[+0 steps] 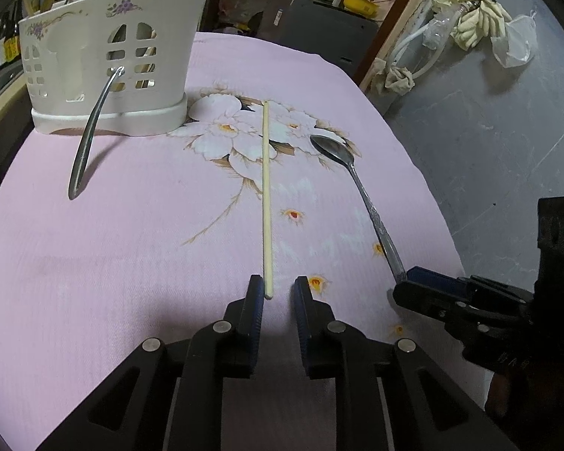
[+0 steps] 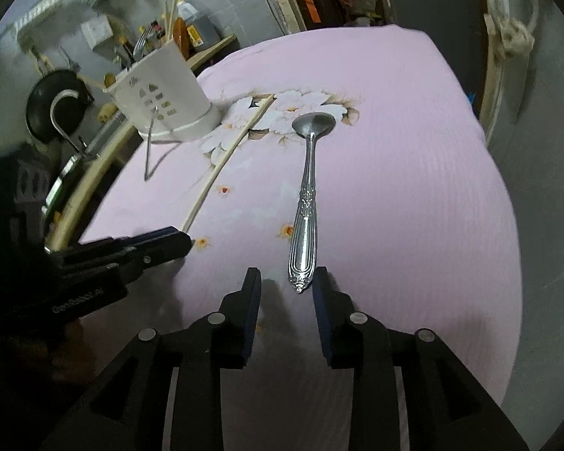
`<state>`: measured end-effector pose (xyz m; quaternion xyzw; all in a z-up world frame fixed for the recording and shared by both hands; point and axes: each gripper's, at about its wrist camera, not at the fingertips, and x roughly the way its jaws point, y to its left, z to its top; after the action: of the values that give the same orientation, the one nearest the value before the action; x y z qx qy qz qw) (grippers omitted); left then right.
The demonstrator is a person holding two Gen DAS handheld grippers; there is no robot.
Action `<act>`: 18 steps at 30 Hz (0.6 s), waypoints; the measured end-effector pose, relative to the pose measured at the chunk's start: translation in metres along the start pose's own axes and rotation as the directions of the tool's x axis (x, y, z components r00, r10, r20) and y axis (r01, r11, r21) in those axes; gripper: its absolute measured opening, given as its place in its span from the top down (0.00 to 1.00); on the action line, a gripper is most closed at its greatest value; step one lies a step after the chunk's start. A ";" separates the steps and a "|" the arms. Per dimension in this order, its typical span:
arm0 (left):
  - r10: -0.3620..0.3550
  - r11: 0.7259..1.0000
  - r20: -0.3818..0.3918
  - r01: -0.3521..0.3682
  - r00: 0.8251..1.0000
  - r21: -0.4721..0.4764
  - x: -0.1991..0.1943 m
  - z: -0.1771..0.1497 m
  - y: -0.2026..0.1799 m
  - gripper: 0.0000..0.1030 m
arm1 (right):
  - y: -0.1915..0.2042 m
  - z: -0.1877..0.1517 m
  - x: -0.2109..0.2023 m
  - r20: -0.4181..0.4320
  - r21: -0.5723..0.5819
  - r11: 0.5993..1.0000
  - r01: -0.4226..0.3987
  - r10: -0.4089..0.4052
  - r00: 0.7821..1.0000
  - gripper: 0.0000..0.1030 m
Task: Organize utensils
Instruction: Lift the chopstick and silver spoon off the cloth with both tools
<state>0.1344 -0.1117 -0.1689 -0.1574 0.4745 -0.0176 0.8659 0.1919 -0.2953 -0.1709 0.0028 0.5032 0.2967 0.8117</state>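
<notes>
A pale chopstick lies on the pink flowered cloth; its near end sits between the fingers of my open left gripper. A metal spoon lies to its right, and the handle end sits between the fingers of my open right gripper. A white utensil holder stands at the far left with forks and chopsticks in it. A metal utensil handle leans from its side opening down to the cloth. The chopstick and holder also show in the right wrist view.
The right gripper shows at the right edge of the left wrist view, the left gripper at the left of the right wrist view. The cloth ends at a grey floor on the right. Bottles and clutter stand behind the holder.
</notes>
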 end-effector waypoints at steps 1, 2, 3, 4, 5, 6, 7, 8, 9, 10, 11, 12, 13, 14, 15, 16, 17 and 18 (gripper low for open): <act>0.001 1.000 0.001 -0.001 1.000 0.001 0.000 0.000 0.000 0.85 | 0.002 0.000 0.000 0.003 -0.017 1.000 0.017 -0.017 1.000 0.75; 0.002 1.000 0.002 -0.002 1.000 -0.001 -0.001 0.000 0.001 0.86 | 0.006 0.000 0.001 0.009 -0.037 0.999 0.039 -0.038 0.999 0.75; 0.004 1.000 0.003 -0.003 1.000 -0.004 -0.001 0.000 0.001 0.87 | 0.007 0.001 0.001 0.014 -0.048 0.998 0.050 -0.050 0.999 0.76; 0.005 1.000 0.003 -0.005 1.000 -0.009 -0.001 0.000 0.003 0.90 | 0.008 0.002 0.002 0.023 -0.062 0.996 0.067 -0.066 0.998 0.77; 0.005 1.000 0.004 -0.005 1.000 -0.014 0.000 0.000 0.004 0.92 | 0.010 0.002 0.003 0.031 -0.076 0.994 0.084 -0.082 0.996 0.78; 0.002 1.000 0.004 -0.002 1.000 -0.021 0.000 0.000 0.006 0.93 | 0.010 0.003 0.002 0.037 -0.086 0.992 0.092 -0.089 0.995 0.78; -0.001 1.000 0.005 0.001 1.000 -0.026 0.000 0.000 0.008 0.94 | 0.011 0.003 0.003 0.043 -0.096 0.990 0.104 -0.100 0.994 0.78; -0.002 1.000 0.005 0.002 1.000 -0.028 0.000 0.001 0.009 0.94 | 0.011 0.004 0.003 0.046 -0.102 0.989 0.111 -0.107 0.993 0.78; -0.003 1.000 0.005 0.003 1.000 -0.029 0.000 0.001 0.009 0.94 | 0.011 0.004 0.004 0.048 -0.107 0.987 0.118 -0.113 0.992 0.78; -0.003 1.000 0.005 0.003 1.000 -0.030 0.000 0.001 0.009 0.95 | 0.012 0.004 0.004 0.050 -0.110 0.987 0.121 -0.116 0.992 0.79; -0.006 0.999 0.004 0.006 1.000 -0.033 0.000 0.001 0.010 0.95 | 0.011 0.004 0.003 0.052 -0.111 0.986 0.125 -0.120 0.991 0.80; -0.008 0.999 0.003 0.008 1.000 -0.034 0.000 0.001 0.010 0.95 | 0.010 0.004 0.002 0.052 -0.111 0.986 0.127 -0.122 0.991 0.82; -0.007 0.999 0.002 0.008 1.000 -0.032 0.000 0.001 0.010 0.95 | 0.009 0.004 0.001 0.051 -0.112 0.985 0.128 -0.123 0.991 0.84; -0.003 1.000 0.004 0.003 1.000 -0.028 0.000 0.001 0.009 0.95 | 0.008 0.005 0.000 0.048 -0.113 0.985 0.131 -0.126 0.991 0.85; 0.003 1.000 0.005 -0.003 1.000 -0.019 -0.001 0.001 0.009 0.95 | 0.007 0.006 0.001 0.045 -0.112 0.985 0.127 -0.123 0.991 0.85; 0.007 1.000 0.005 -0.006 1.000 -0.012 -0.002 0.002 0.008 0.95 | 0.006 0.006 0.001 0.040 -0.110 0.986 0.123 -0.119 0.992 0.86; 0.014 1.000 0.006 -0.014 1.000 0.000 -0.003 0.003 0.006 0.95 | 0.006 0.007 0.000 0.036 -0.107 0.987 0.119 -0.116 0.993 0.86; 0.022 1.000 0.009 -0.022 1.000 0.011 -0.005 0.004 0.005 0.95 | 0.006 0.007 -0.001 0.039 -0.102 0.988 0.113 -0.109 0.993 0.86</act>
<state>0.1344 -0.1055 -0.1645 -0.1472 0.4723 -0.0102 0.8690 0.1945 -0.2888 -0.1644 -0.0624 0.4731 0.2766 0.8342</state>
